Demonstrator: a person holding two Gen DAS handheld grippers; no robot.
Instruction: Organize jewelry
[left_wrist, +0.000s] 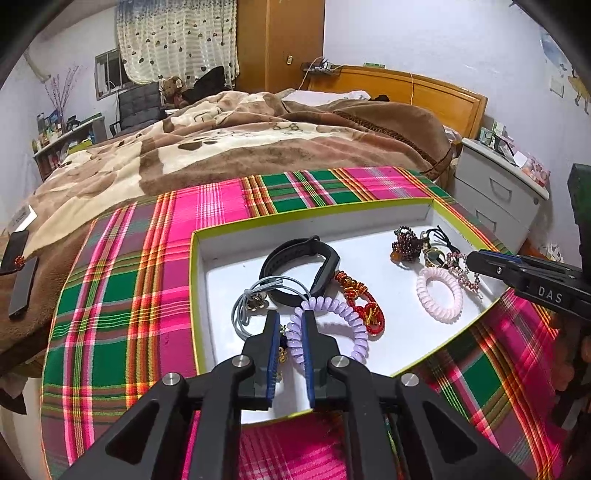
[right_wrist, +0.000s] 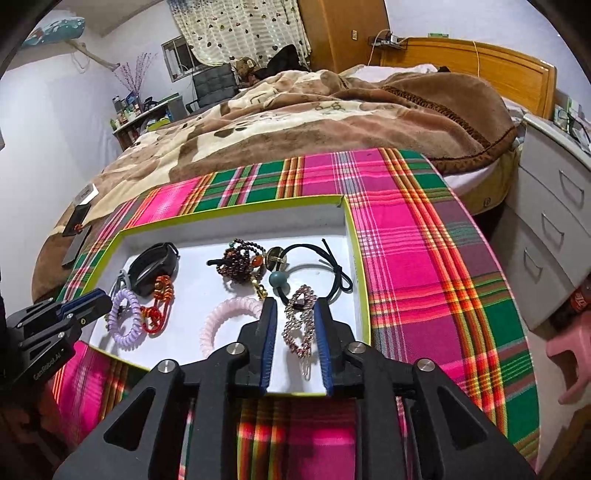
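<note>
Surface: plaid cloth (left_wrist: 147, 266) | tray (left_wrist: 332, 225) | room: bed (left_wrist: 258, 140), nightstand (left_wrist: 498, 184)

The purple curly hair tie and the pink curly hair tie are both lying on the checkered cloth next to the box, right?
Not quite. The purple curly hair tie and the pink curly hair tie both lie inside the box, on its white floor, not on the checkered cloth. The right wrist view shows both within the box's green rim.
</note>
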